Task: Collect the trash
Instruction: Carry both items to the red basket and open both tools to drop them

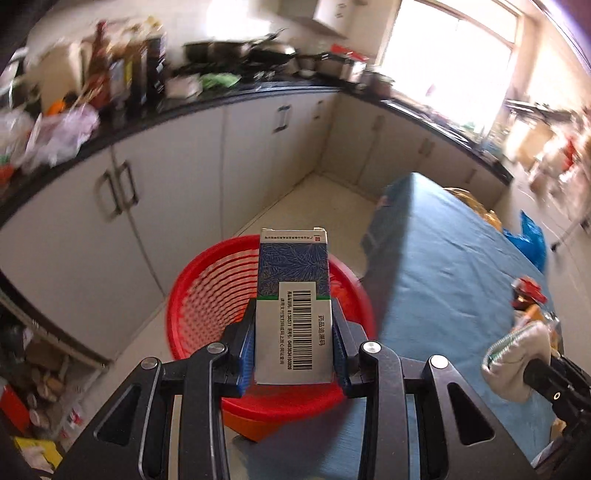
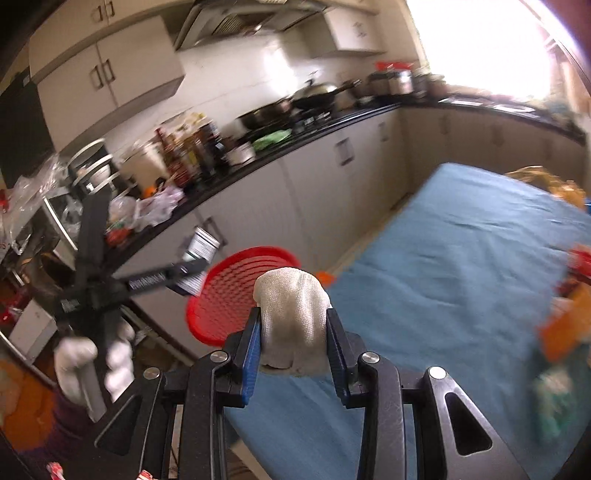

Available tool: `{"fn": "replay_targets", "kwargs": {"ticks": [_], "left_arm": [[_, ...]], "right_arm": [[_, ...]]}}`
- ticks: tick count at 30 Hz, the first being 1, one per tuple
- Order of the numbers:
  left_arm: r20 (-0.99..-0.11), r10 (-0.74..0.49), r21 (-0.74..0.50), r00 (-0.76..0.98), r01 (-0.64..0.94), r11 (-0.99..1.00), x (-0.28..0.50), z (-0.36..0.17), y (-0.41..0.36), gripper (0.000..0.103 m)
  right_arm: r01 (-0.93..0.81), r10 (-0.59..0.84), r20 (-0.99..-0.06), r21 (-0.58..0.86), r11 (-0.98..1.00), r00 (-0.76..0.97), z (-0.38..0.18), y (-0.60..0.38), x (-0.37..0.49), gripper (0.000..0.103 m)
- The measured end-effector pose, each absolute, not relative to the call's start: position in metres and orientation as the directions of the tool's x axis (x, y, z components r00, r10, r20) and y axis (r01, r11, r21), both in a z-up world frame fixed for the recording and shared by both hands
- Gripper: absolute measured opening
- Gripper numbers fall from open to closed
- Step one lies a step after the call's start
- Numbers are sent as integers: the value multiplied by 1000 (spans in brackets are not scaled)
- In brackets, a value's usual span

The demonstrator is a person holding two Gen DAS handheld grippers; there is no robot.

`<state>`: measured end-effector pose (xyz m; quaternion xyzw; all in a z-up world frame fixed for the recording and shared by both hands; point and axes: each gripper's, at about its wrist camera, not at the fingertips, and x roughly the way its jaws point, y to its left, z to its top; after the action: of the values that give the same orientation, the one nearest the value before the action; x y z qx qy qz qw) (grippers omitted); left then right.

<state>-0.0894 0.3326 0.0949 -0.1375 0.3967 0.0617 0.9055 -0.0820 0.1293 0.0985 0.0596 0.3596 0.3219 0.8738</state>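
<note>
Left wrist view: blue-and-white cardboard box [image 1: 293, 306] squeezed in left gripper [image 1: 294, 332], long side pointing away over red plastic basket [image 1: 207, 295]; right gripper [image 2: 293, 339] clamping white cloth wad [image 2: 293, 306].

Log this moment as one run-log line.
left gripper: holds box | right gripper: holds cloth wad | red basket ahead

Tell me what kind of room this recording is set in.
A home kitchen, most likely. A dark countertop over pale cabinets runs along two walls, pans sit on a stove under a range hood, and sauce bottles crowd the counter.
</note>
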Motion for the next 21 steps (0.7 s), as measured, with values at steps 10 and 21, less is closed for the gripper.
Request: {"fn": "replay_targets", "kwargs": {"ticks": [10, 21], "left_arm": [[-733, -6, -273, 681, -285, 919, -80, 76, 379, 62], [-687, 9, -253, 727, -252, 934, -86, 95, 350, 66]], "right_arm": [[-559, 665, -615, 401, 726, 424, 63, 224, -20, 53], [-485, 619, -627, 402, 777, 473, 55, 165, -35, 58]]}}
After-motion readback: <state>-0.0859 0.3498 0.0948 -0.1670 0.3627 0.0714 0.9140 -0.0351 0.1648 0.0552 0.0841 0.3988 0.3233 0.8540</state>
